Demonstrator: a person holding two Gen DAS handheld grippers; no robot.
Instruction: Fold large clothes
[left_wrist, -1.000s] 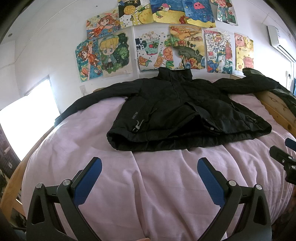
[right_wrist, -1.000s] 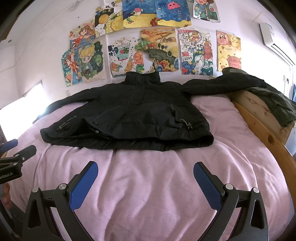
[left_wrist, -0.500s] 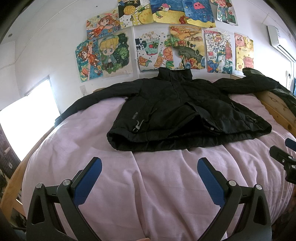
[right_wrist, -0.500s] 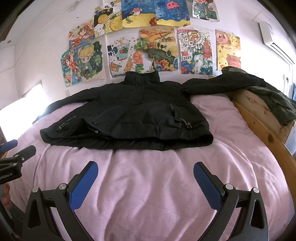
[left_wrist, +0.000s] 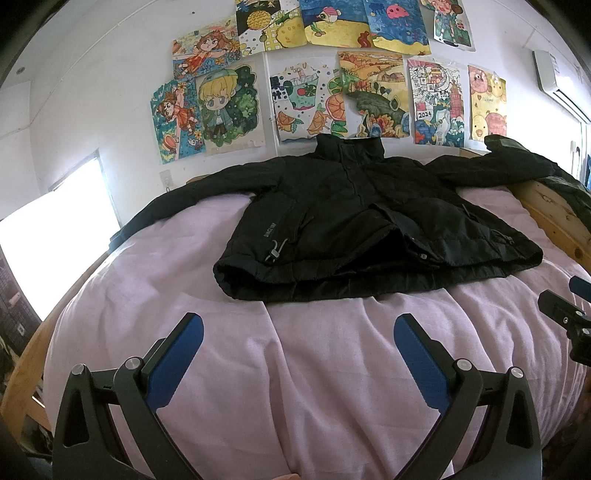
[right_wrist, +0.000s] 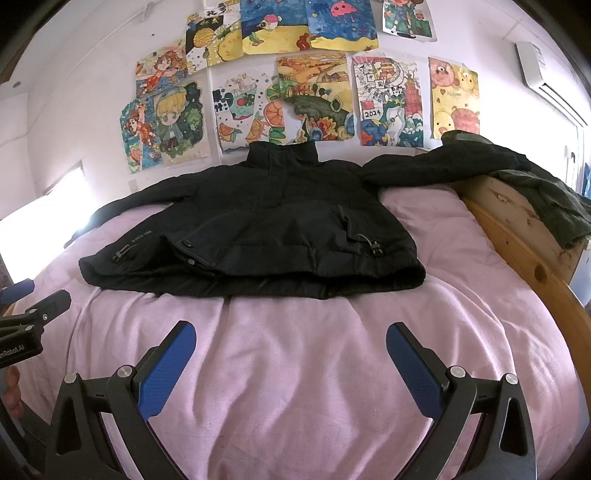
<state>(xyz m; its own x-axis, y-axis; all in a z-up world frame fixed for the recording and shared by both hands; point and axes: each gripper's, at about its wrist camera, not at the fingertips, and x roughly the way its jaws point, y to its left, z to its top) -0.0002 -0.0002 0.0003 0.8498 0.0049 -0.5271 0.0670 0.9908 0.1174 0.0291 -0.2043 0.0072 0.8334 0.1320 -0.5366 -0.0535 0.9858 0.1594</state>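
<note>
- Two grippers hover over the near edge of the bed (left_wrist: 314, 387): the left gripper (left_wrist: 298, 334) and the right gripper (right_wrist: 290, 341), each with jaws spread wide and holding nothing.
- Bare pink sheet lies between both grippers and the garment; nothing stands in the way.
- One black jacket (right_wrist: 266, 229) lies flat across the middle of the bed, front up, collar toward the far edge and sleeves spread to both sides.
- A dark green garment (right_wrist: 550, 206) is draped over the wooden bed frame (right_wrist: 517, 236) at the right edge.
- About ten children's drawings (left_wrist: 332, 96) hang on the far wall.
</note>
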